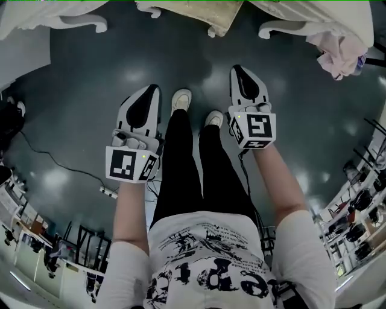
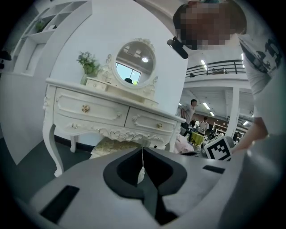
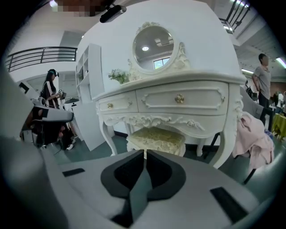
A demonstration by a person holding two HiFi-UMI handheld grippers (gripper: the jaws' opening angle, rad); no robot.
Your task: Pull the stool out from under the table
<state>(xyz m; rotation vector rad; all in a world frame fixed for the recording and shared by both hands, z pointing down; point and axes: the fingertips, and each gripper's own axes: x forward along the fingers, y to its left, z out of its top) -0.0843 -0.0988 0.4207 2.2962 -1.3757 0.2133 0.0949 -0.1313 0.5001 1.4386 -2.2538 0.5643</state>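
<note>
The stool [image 3: 156, 136], with a yellow-green patterned cushion and white legs, is tucked under the white carved dressing table [image 3: 178, 100]. In the head view the stool [image 1: 202, 15] shows at the top edge between the table's legs. My left gripper [image 1: 152, 92] and right gripper [image 1: 239, 70] are held side by side above my shoes, well short of the stool. Both point toward it. The left gripper [image 2: 143, 150] is shut with nothing in it, and the stool [image 2: 114, 145] shows just beyond its tip. My right gripper [image 3: 145, 152] is also shut and empty.
A pink cloth [image 3: 254, 138] hangs by the table's right leg. An oval mirror [image 2: 134, 62] and a plant [image 2: 88, 62] stand on the table. A cable [image 1: 60, 163] and power strip [image 1: 108, 193] lie on the dark floor at left. Desks and people fill the background.
</note>
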